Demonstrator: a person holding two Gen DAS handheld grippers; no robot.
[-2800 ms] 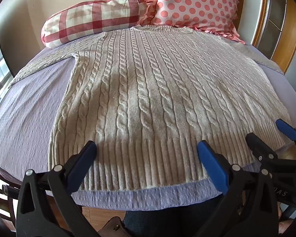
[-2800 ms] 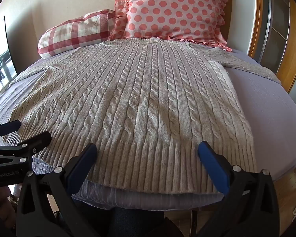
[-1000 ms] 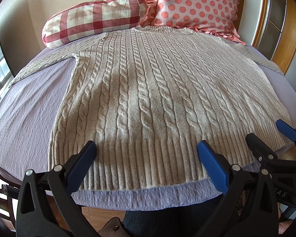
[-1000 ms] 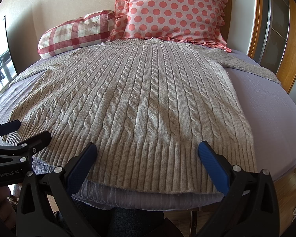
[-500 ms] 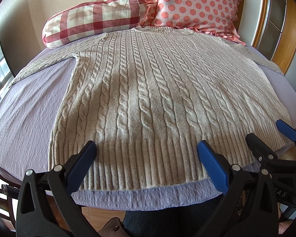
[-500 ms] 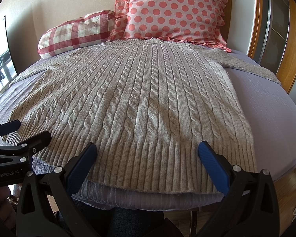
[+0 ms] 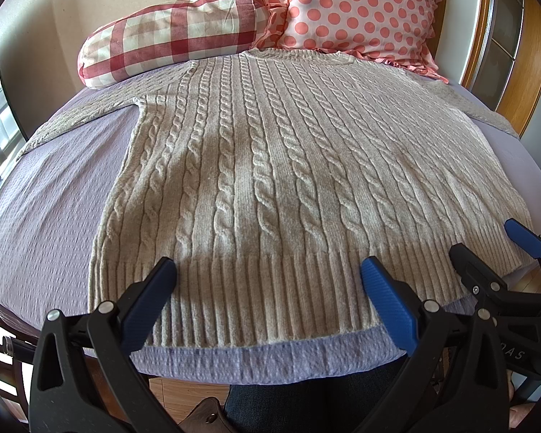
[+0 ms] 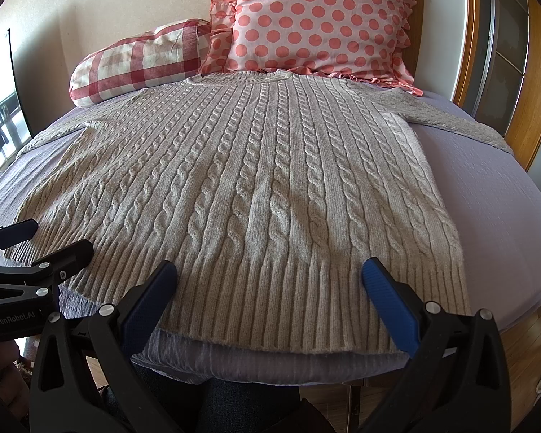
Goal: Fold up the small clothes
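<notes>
The cable-knit sweater [image 7: 288,166] lies flat, face up, on the bed [image 7: 47,209], sleeves spread, collar by the pillows. Folding looks not yet begun: the left gripper [image 7: 267,281] and right gripper [image 8: 270,281] hover over the ribbed hem, jaws released (holding nothing). Next, probably, each pinches a hem corner.

Each tool, left tool [image 7: 267,281] and right tool [image 8: 270,281], has matte black plastic arms with silver rivets, ribbed blue pads [image 7: 387,305], and white "GenRobot.AI" lettering on its side.
</notes>
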